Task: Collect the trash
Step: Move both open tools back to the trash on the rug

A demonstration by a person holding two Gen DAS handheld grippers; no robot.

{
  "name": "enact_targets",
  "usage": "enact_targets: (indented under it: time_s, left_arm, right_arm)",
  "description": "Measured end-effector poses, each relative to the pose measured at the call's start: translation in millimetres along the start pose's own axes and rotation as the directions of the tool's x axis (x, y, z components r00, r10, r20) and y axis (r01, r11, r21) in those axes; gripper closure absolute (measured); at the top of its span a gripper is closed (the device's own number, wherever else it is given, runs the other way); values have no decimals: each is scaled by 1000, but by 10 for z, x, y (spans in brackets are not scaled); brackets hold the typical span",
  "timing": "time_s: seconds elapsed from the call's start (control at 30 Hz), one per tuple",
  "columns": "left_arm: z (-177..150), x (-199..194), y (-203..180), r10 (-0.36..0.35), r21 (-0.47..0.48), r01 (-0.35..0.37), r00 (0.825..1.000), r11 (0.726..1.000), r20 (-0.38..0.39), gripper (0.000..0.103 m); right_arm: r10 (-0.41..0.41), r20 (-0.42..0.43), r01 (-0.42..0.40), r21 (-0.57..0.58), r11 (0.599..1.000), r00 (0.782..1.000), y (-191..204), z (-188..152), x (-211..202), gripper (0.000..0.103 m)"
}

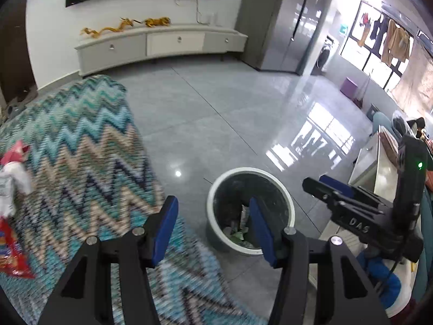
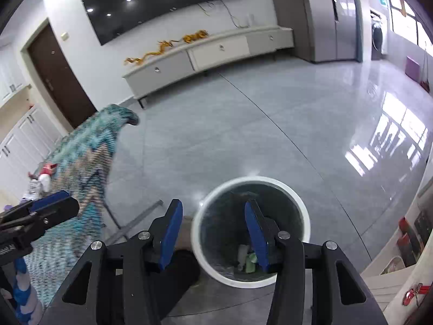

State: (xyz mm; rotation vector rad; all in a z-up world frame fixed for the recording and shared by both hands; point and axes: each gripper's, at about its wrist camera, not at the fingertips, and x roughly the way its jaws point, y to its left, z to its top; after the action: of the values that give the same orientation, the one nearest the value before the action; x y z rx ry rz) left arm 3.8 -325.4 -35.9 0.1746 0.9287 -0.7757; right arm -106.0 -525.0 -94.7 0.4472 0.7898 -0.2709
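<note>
Scraps inside white bin

**A home living room**

A large wall-mounted television hangs above a long low media cabinet on the far wall. Glossy grey floor tiles run right toward a washing machine and clothes hanging by bright windows. A brown door stands far left.

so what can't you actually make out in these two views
- Bin contents: right wrist view, right tongs finger covers part; scraps too small to identify.
- Red snack bag: left wrist view, cut off by the left edge.
- Patterned cloth: left wrist view, motion-blurred.
- Left tongs: open, empty.
</note>
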Motion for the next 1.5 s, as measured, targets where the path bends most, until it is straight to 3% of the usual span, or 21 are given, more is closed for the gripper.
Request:
enact_targets:
  time_s: [0.23, 0.47, 0.8, 1.17, 1.5]
  left_arm:
    - [-204, -556, 400, 36, -44, -33, 995, 998, 89, 49]
    - [-417, -1183, 968, 106, -117, -86, 978, 989, 180, 49]
    - [-913, -1725, 2031, 257, -283, -200, 950, 938, 178, 49]
    - [-1332, -1850, 2758, 325, -396, -250, 936, 884, 134, 49]
    - [-1388, -1586, 2998, 316, -382, -265, 946, 885, 77, 49]
  right_arm:
    - [62, 50, -58, -81, 995, 997, 533, 81, -259, 55]
    - [140, 60, -127, -182, 975, 988, 1161, 123, -370, 55]
    - [206, 33, -187, -298, 936, 978, 1850, 96, -359, 53]
    - [254, -43, -249, -404, 880, 966, 2439, -54, -240, 51]
    - [300, -151, -336, -455, 825, 942, 2868, -270, -14, 50]
